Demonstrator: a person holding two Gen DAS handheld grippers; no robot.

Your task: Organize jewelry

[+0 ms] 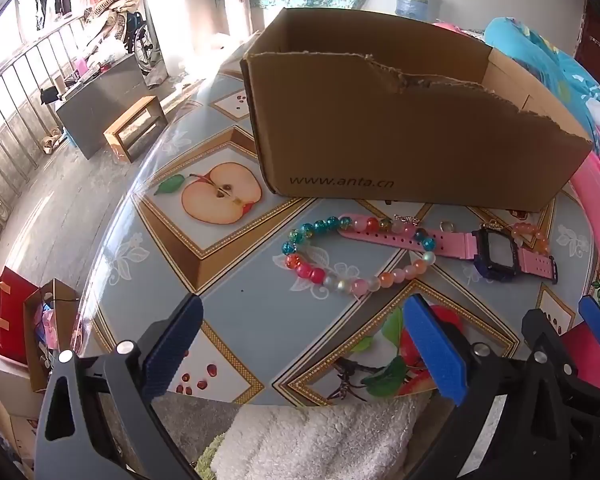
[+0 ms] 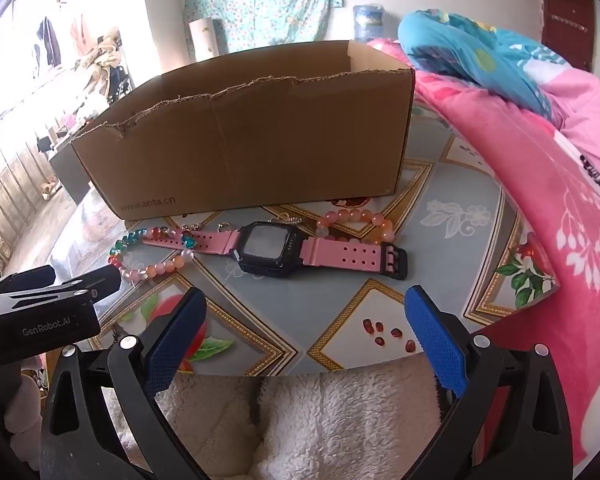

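Note:
A torn-topped cardboard box (image 1: 400, 128) (image 2: 252, 148) stands at the back of the round table. In front of it lie a pink-strapped watch (image 1: 496, 254) (image 2: 276, 250) with a black case, a long string of multicoloured beads (image 1: 340, 276) (image 2: 156, 266) draped over its strap, and a small orange bead bracelet (image 1: 534, 234) (image 2: 356, 220) by the watch's other end. Small metal charms (image 2: 224, 226) lie near the box. My left gripper (image 1: 304, 344) hovers open over the table's near part, short of the beads. My right gripper (image 2: 306, 338) is open too, empty, below the watch.
The table (image 1: 236, 308) (image 2: 312, 304) has a fruit-print cover, with a white fluffy cloth (image 2: 320, 420) at its near edge. Pink and blue bedding (image 2: 540, 152) presses against its right side. Left of the table, on the floor, stand gift bags (image 1: 20, 328), a wooden stool (image 1: 136, 128) and a railing.

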